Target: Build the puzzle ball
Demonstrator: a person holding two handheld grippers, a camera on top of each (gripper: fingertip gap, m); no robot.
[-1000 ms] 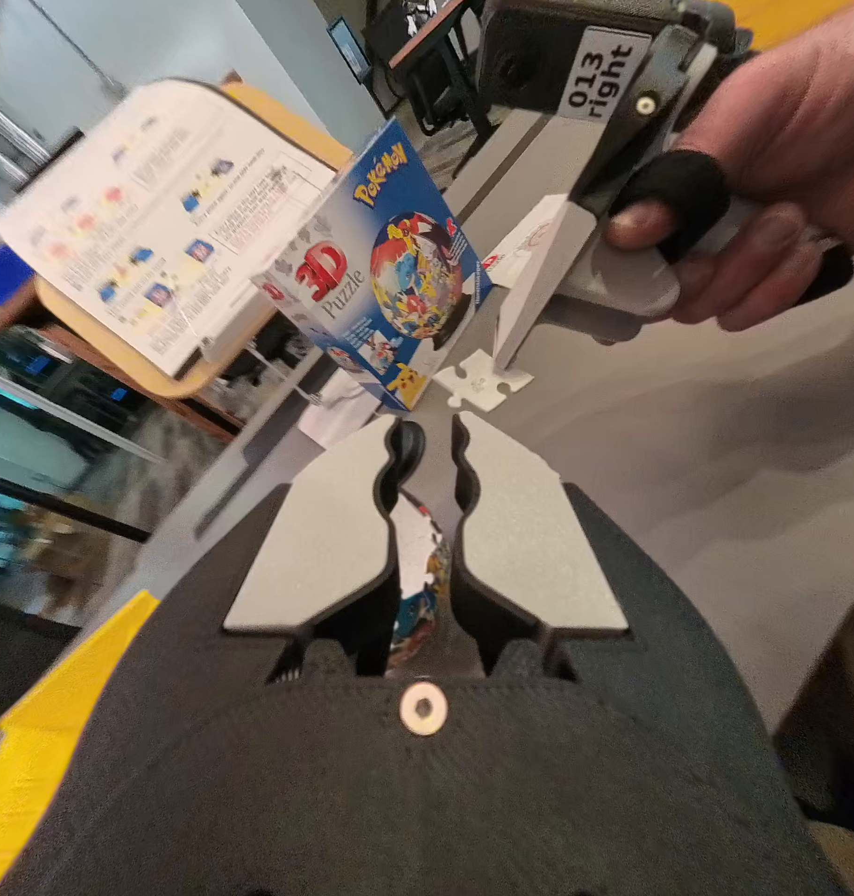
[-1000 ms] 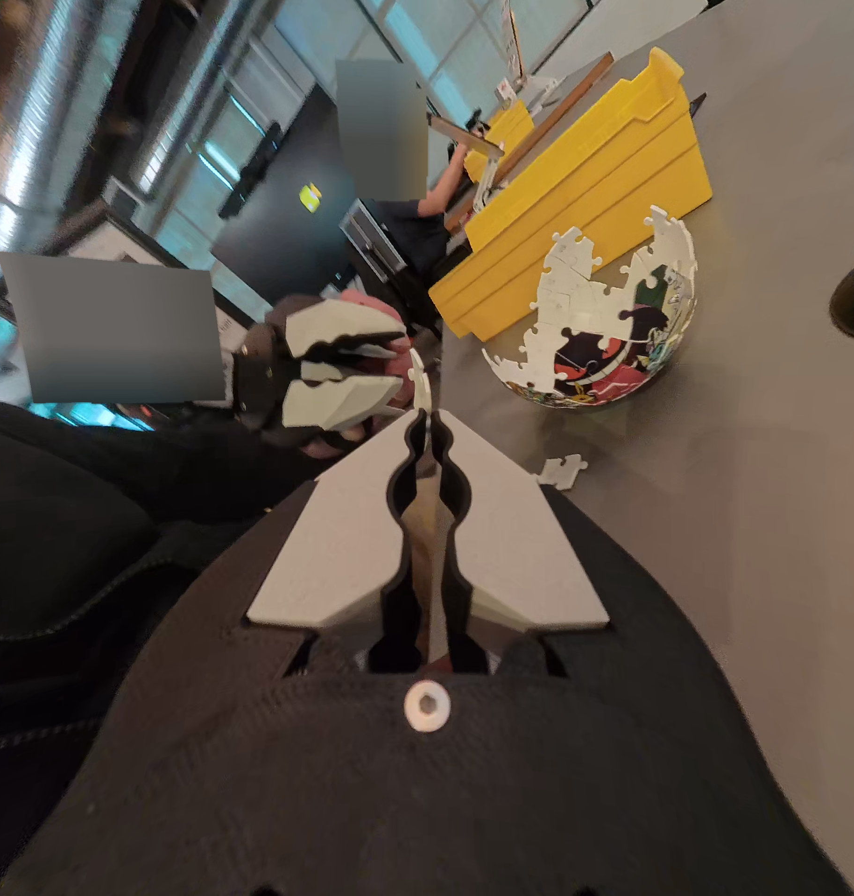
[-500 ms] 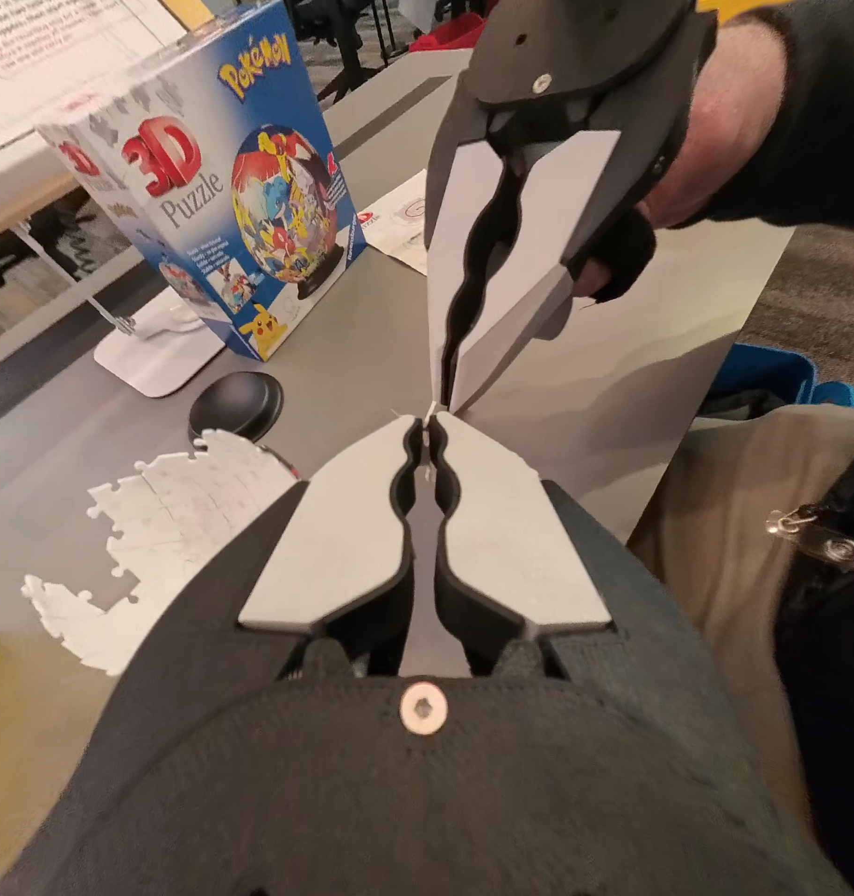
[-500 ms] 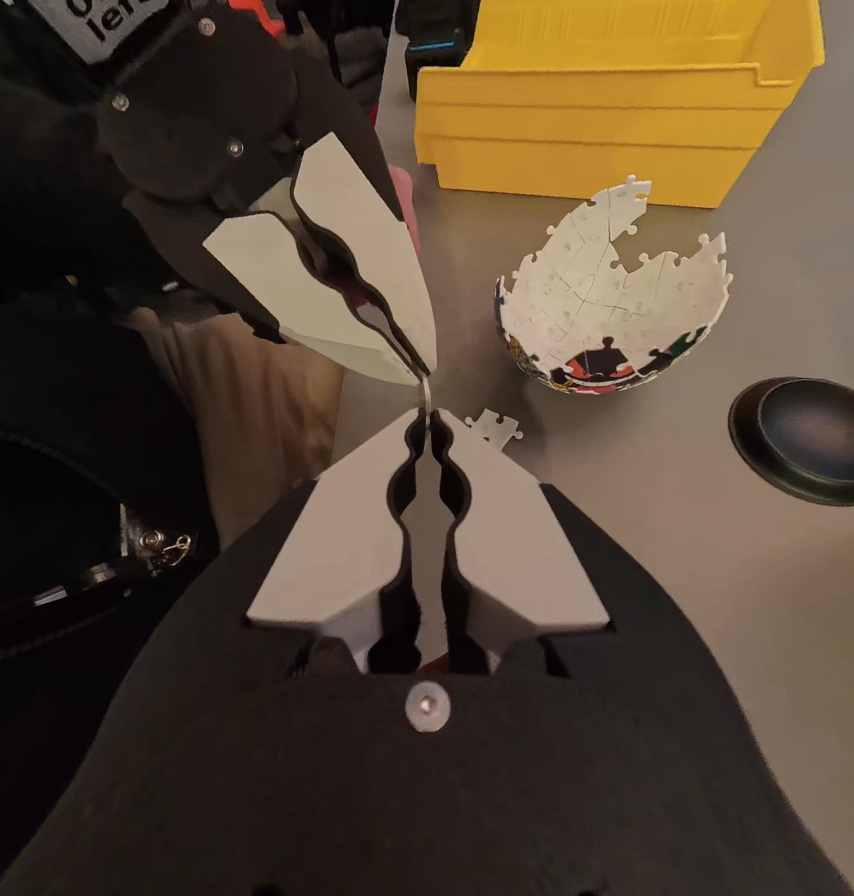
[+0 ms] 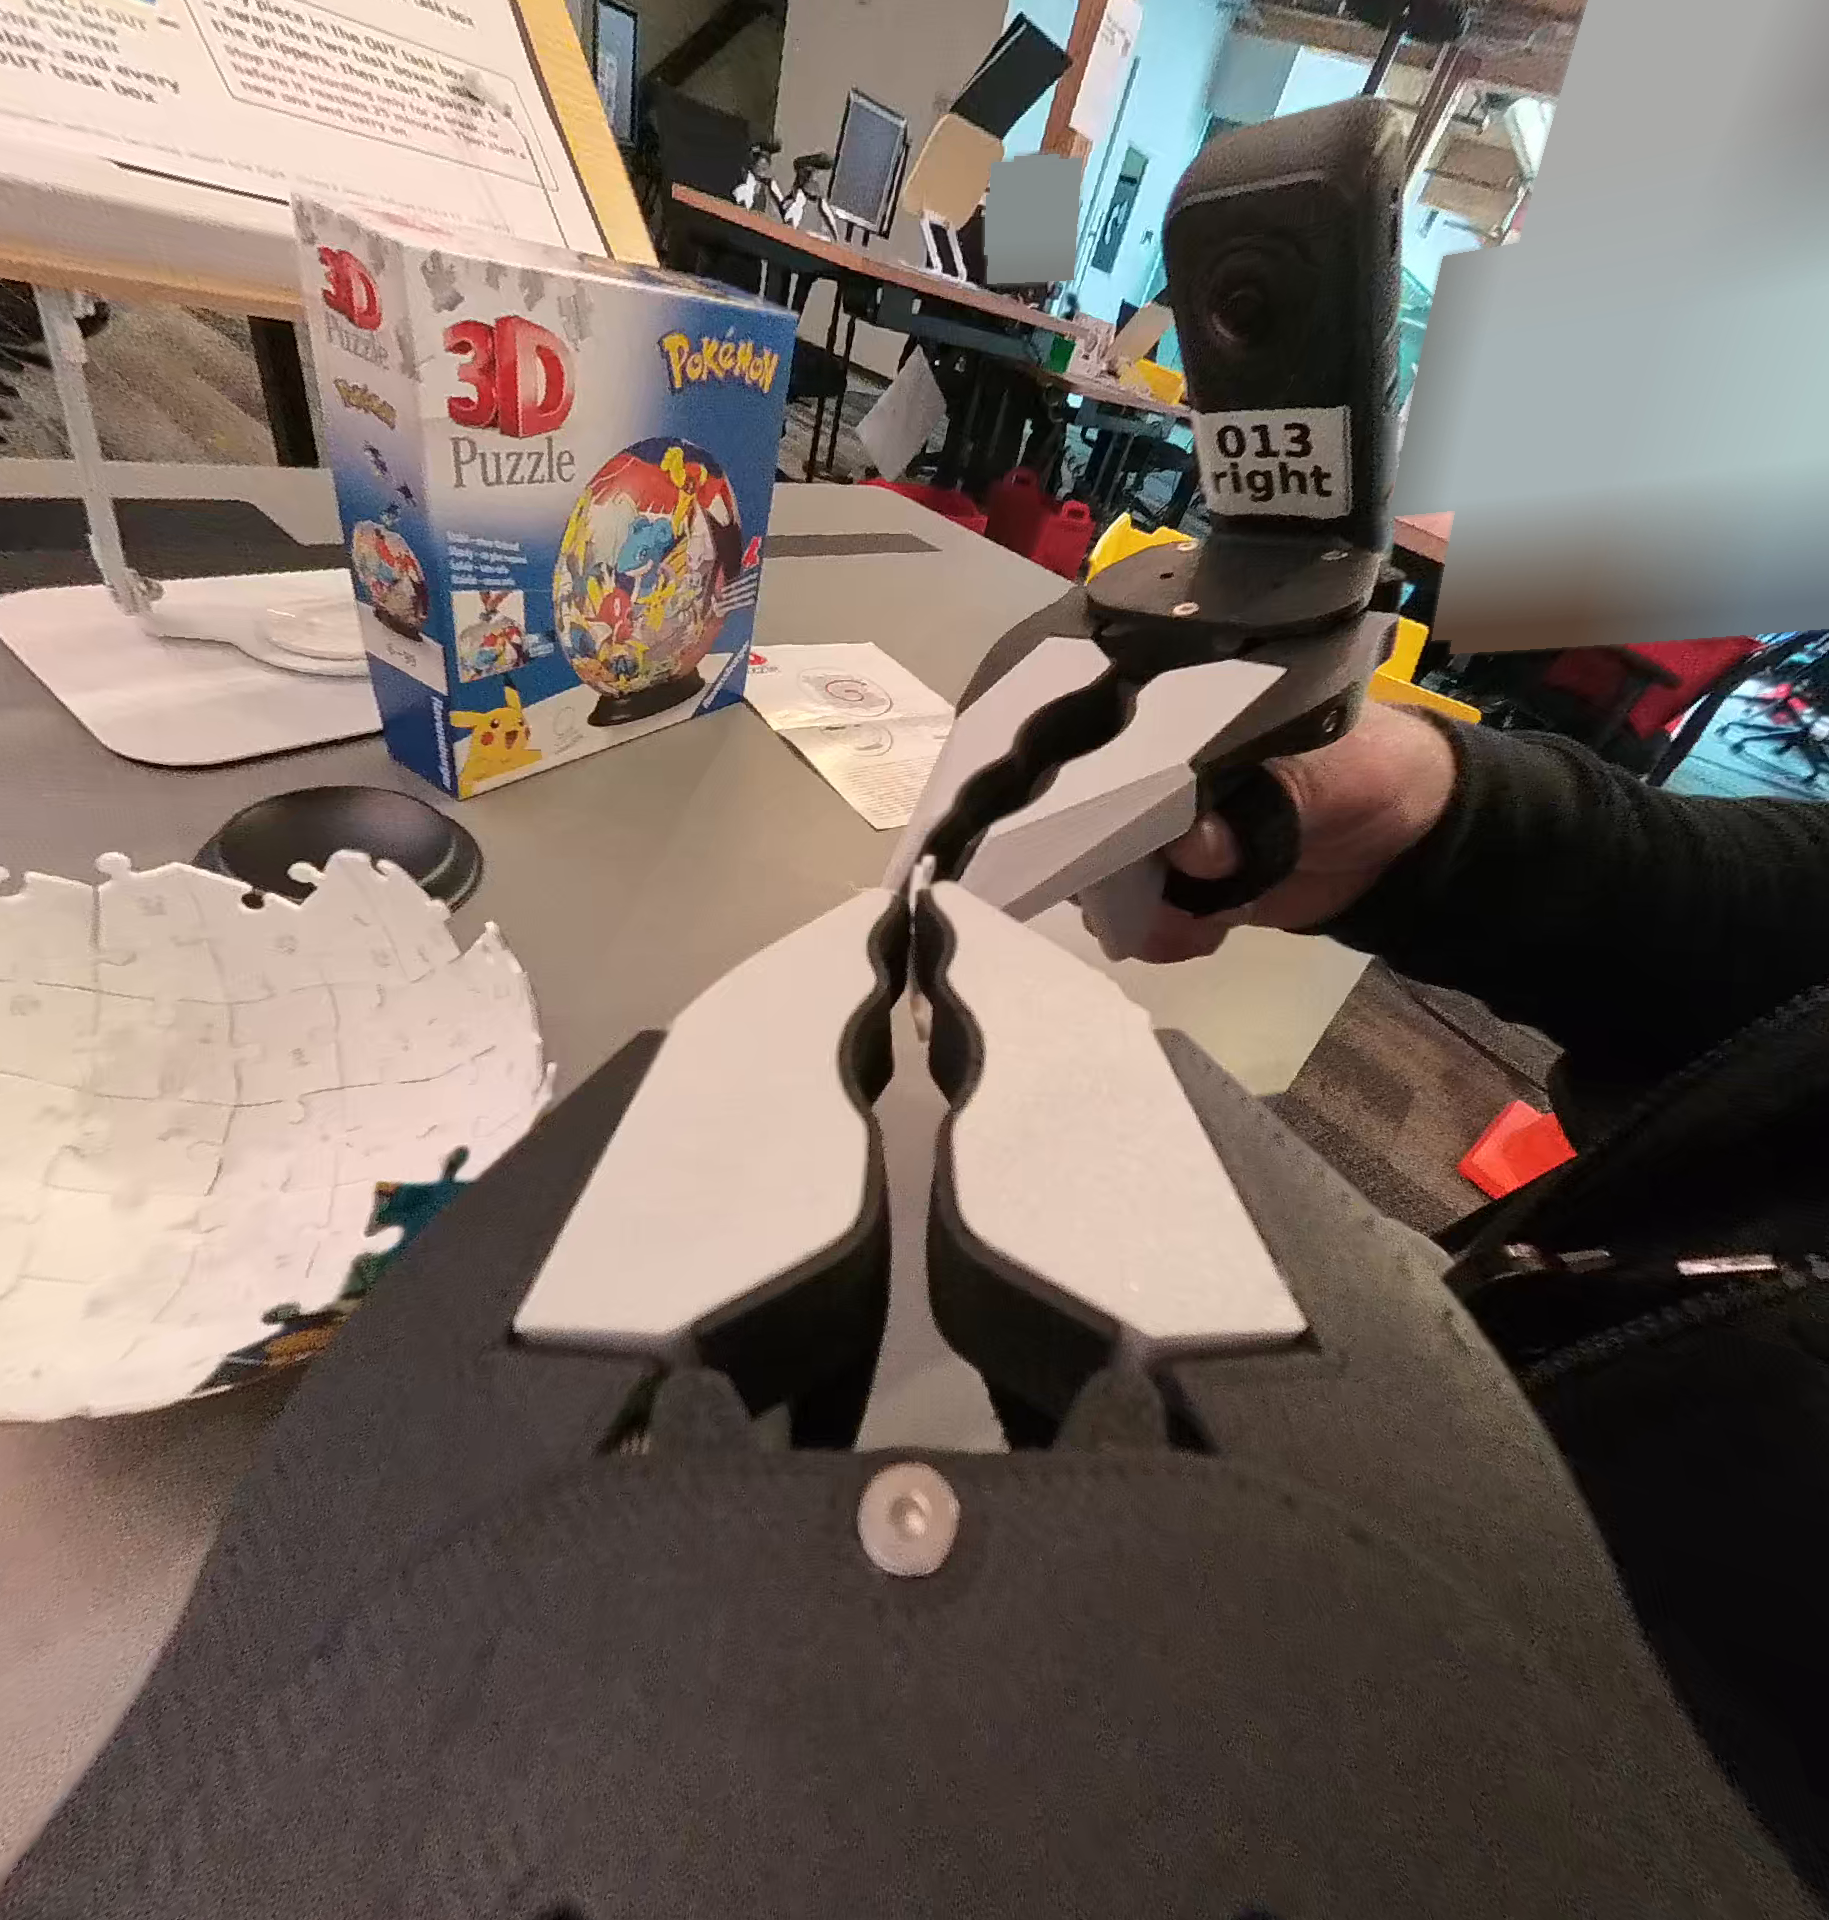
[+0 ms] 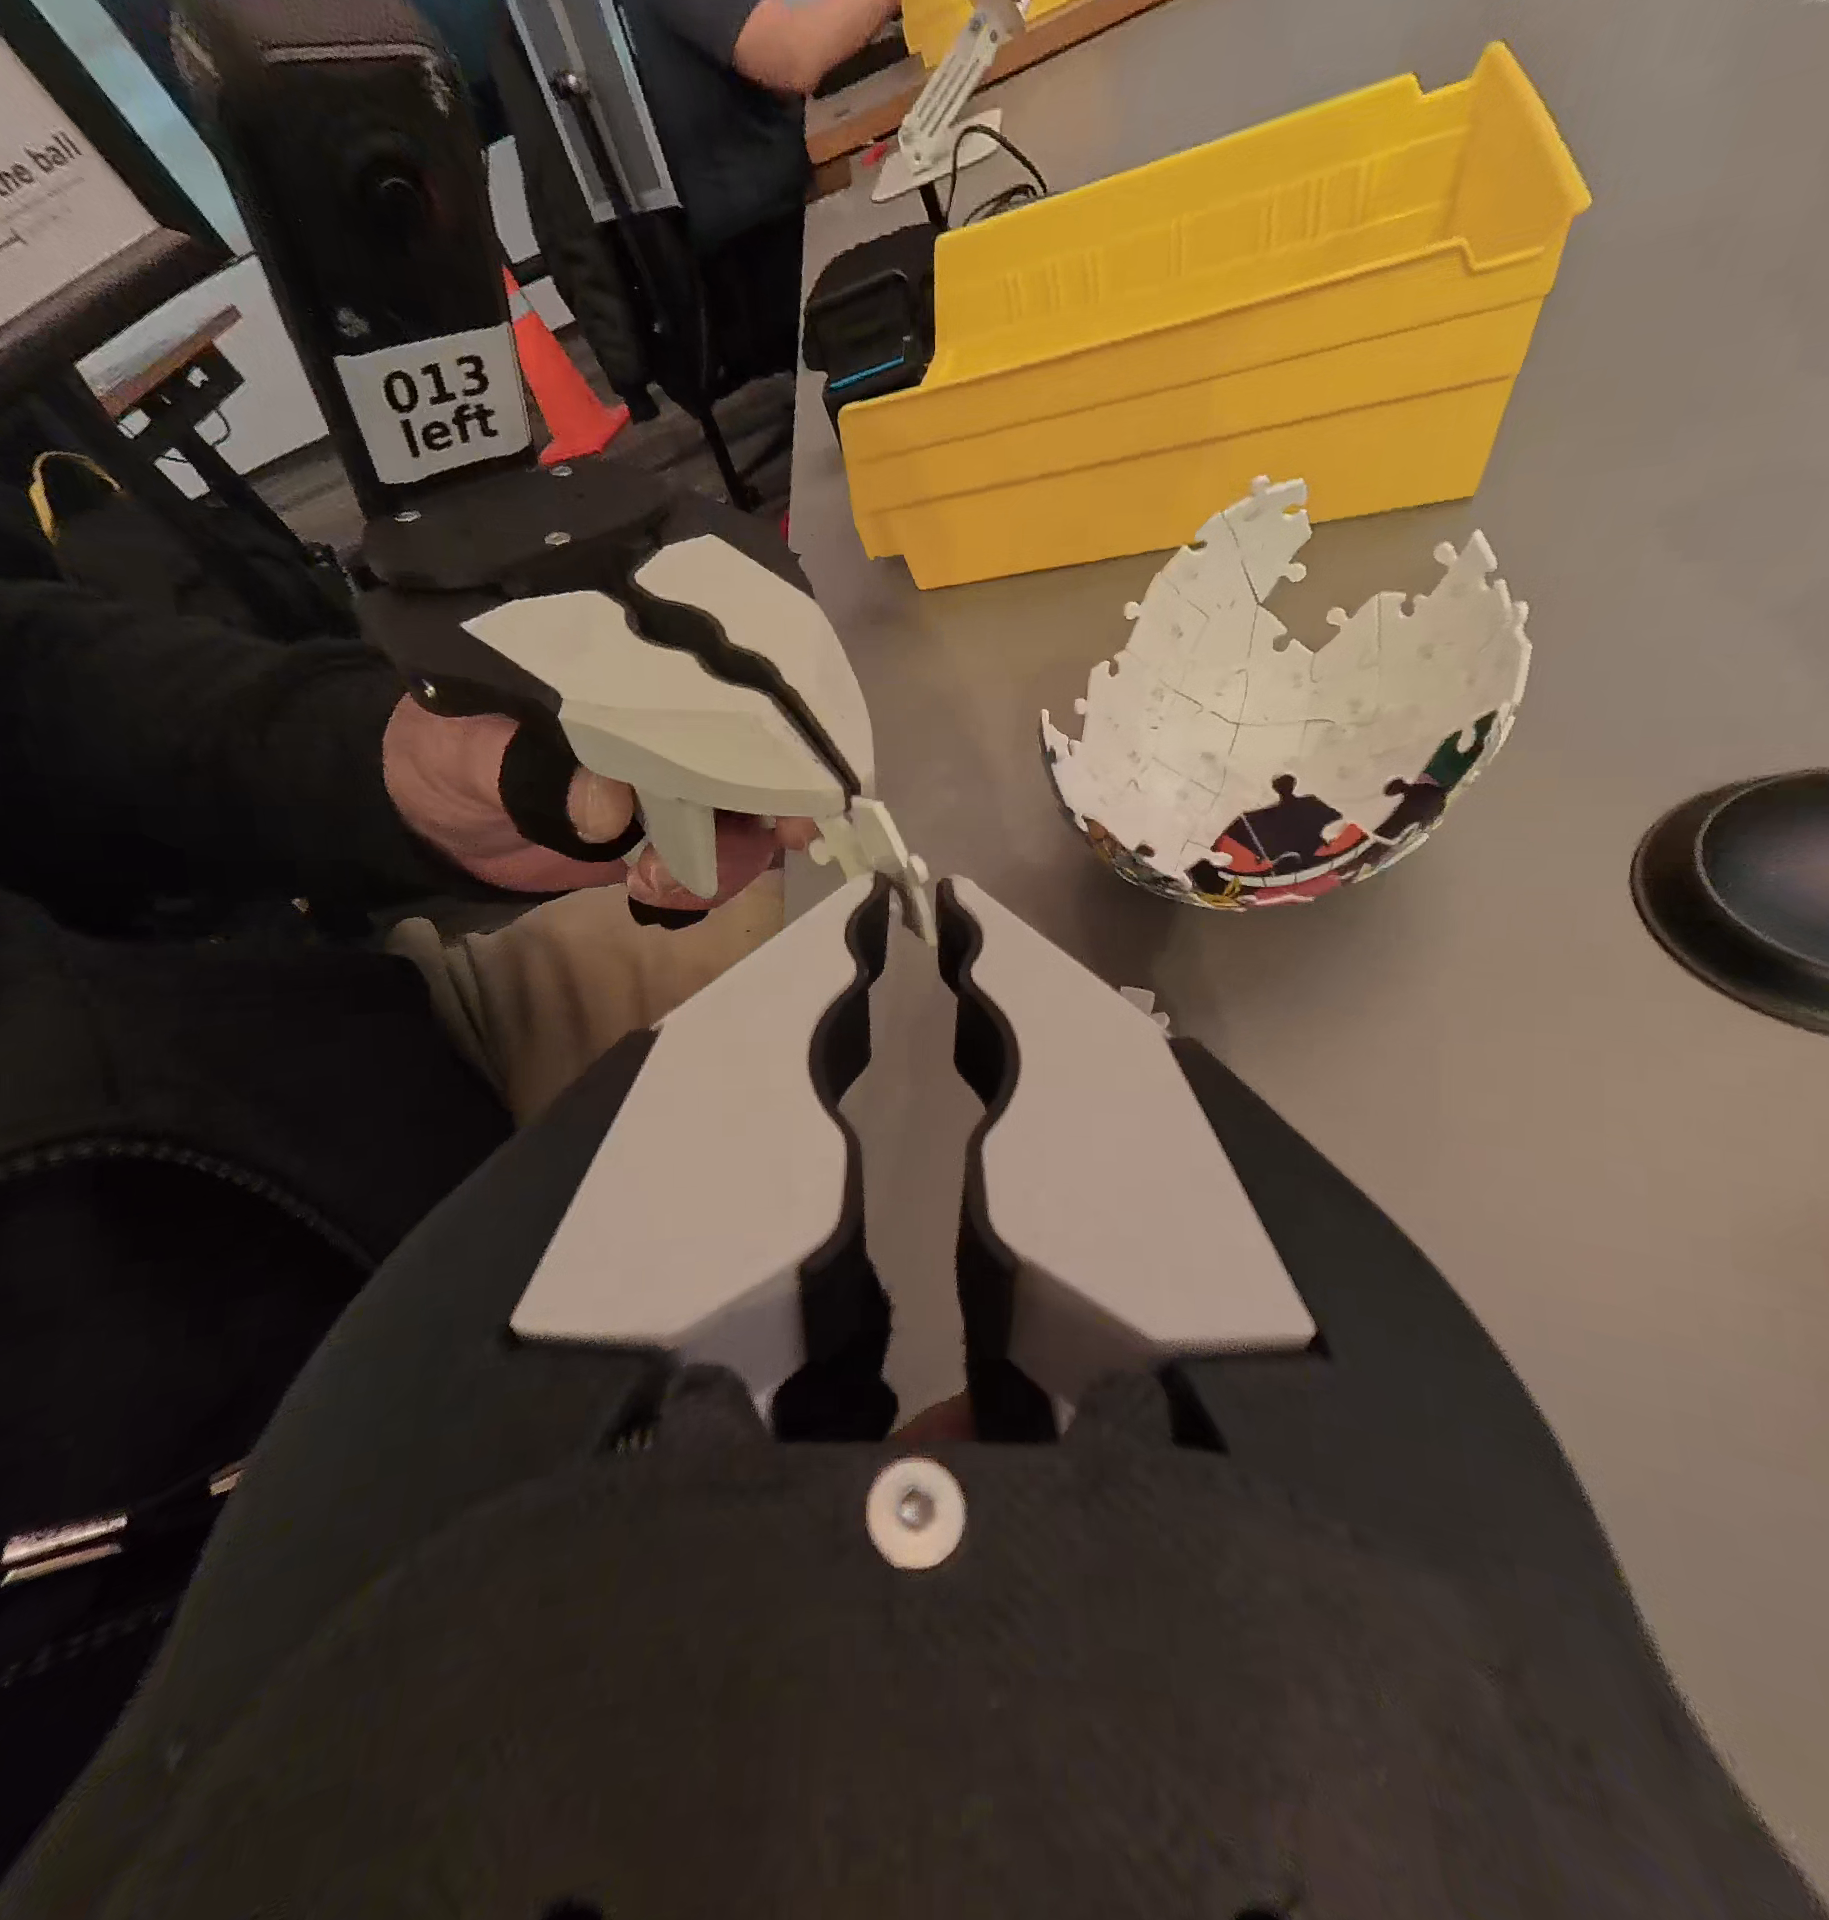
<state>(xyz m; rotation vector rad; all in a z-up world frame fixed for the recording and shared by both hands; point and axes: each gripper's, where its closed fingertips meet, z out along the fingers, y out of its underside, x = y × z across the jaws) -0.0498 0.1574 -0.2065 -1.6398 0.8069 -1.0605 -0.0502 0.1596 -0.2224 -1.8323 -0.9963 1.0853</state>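
My left gripper [image 5: 915,914] is clamped on a white puzzle piece [image 6: 874,842], seen edge-on between my fingertips in the left wrist view. In the right wrist view the piece sticks out of the left gripper [image 6: 853,805] toward my right gripper [image 6: 910,894], whose tips now stand a little apart with the piece's far end in the gap; half a second ago those tips were pinched together on it. Whether the right gripper touches the piece I cannot tell.

Both views have swung since then: the right gripper [image 5: 915,878] came straight down at me from above before, and now it comes in from the right, tip to tip with my left.

The half-built ball [image 6: 1294,727] sits on the table [image 6: 1512,1195], open side up, white inside and printed outside, just in front of the yellow bin [image 6: 1201,353]. It shows larger at the left edge of the left wrist view [image 5: 193,1122] than before. The black stand [image 6: 1783,894] lies to its right, apart from it. The puzzle box [image 5: 567,530] stands upright behind the stand [image 5: 338,842], with a leaflet [image 5: 858,727] beside it.
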